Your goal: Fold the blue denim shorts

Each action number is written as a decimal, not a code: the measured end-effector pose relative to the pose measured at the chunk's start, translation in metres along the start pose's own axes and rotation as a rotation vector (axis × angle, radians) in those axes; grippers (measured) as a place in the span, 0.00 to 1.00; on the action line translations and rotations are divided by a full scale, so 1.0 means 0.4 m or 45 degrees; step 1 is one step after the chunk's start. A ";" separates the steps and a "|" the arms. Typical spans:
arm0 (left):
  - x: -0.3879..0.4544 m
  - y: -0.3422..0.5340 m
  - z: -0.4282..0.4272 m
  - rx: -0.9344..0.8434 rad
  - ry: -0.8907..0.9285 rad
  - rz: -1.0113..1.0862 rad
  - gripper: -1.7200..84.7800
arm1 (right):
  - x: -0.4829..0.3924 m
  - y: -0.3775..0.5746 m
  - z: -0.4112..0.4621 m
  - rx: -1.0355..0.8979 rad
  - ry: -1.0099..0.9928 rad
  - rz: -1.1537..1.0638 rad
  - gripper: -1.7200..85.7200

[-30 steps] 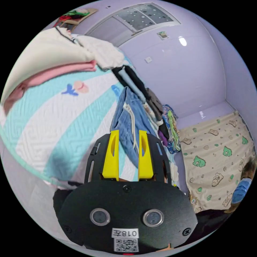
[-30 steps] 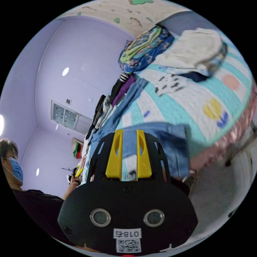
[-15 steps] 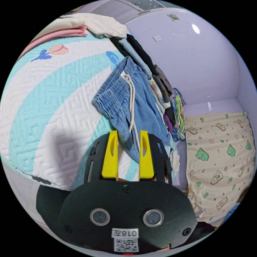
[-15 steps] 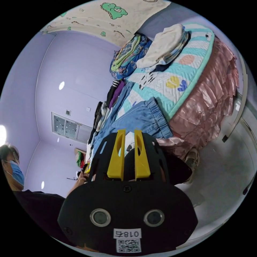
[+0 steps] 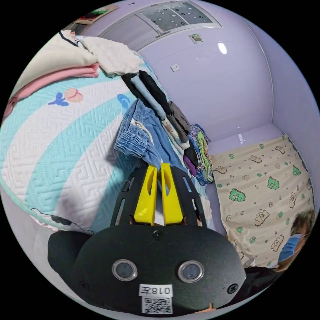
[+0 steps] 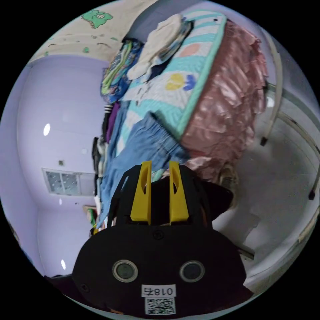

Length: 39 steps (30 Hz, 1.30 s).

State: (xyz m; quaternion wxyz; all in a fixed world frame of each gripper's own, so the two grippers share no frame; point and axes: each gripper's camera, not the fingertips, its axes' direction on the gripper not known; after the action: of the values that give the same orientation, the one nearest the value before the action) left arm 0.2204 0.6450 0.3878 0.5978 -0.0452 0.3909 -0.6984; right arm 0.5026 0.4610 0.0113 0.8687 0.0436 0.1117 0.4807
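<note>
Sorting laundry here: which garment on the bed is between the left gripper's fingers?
The denim shorts, bunched blue cloth with an elastic waistband, pinched by the left gripper; the pink and white stack lies apart.

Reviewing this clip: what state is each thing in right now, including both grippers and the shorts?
Left gripper: shut on the denim shorts.
Right gripper: open, holding nothing.
Denim shorts: bunched on the quilt, unfolded.
Pink and cream clothes: folded, stacked.

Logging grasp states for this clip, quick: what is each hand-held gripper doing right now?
Left hand-held gripper: closed on the blue denim shorts.
Right hand-held gripper: open, holding nothing.
</note>
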 end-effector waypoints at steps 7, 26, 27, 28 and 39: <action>-0.051 0.034 -0.083 -0.021 0.032 -0.044 0.01 | 0.069 -0.039 0.039 -0.187 -0.201 0.011 0.13; -0.144 0.040 -0.263 0.004 0.102 -0.051 0.01 | -0.128 -0.056 -0.140 -0.241 -0.024 -0.409 0.15; -0.151 0.040 -0.265 0.004 0.105 -0.060 0.01 | -0.107 -0.042 -0.124 -0.275 -0.034 -0.400 0.16; -0.160 0.040 -0.268 0.001 0.107 -0.068 0.01 | -0.098 -0.038 -0.116 -0.290 -0.037 -0.388 0.16; -0.139 -0.001 -0.309 0.002 0.088 0.003 0.01 | -0.242 -0.057 -0.239 -0.212 -0.240 -0.378 0.04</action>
State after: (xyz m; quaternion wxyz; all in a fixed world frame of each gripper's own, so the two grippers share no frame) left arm 0.1702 0.7542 0.3254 0.5849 -0.0203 0.4108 -0.6991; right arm 0.4490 0.3641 -0.0710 0.9373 -0.0006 -0.0049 0.3485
